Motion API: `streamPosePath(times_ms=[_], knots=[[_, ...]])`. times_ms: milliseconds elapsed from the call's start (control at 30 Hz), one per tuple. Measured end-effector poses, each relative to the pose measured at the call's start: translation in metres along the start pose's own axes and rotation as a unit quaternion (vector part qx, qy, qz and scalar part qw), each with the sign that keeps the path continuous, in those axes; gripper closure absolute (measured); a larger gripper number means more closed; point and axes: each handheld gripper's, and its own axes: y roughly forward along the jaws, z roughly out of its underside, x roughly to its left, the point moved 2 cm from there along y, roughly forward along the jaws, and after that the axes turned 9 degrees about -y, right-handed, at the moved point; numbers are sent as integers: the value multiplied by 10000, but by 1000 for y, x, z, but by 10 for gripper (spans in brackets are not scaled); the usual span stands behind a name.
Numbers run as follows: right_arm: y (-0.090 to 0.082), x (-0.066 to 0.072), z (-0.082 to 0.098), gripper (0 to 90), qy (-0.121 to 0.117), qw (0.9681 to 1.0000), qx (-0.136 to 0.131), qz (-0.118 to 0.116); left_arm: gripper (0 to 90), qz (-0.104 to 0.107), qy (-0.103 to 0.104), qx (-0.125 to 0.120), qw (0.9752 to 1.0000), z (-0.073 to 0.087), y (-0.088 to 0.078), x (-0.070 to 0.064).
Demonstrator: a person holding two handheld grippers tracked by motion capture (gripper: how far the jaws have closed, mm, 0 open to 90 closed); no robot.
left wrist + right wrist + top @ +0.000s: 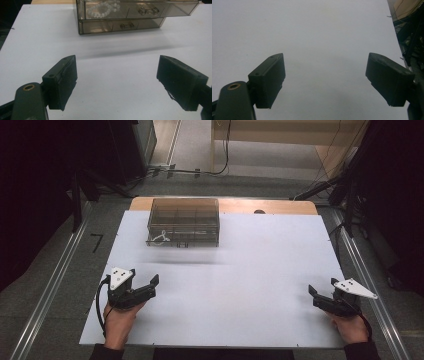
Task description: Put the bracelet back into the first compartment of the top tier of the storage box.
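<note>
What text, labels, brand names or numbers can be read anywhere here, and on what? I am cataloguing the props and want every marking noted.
None: no readable word, number or brand stands on anything.
Clear smoky drawer organizer: no label; a white bead bracelet lies in its upper drawer.
White table sheet: blank.
Left claw and right claw: their grey three-cornered plates carry dark dots, no writing.
</note>
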Motion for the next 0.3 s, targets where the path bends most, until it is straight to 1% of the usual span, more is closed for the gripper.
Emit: streamPosePath(times_ms=[300], knots=[[0,0,0,148,-10,10000,-6,-5,169,34,-2,4,10000,3,-6,0]])
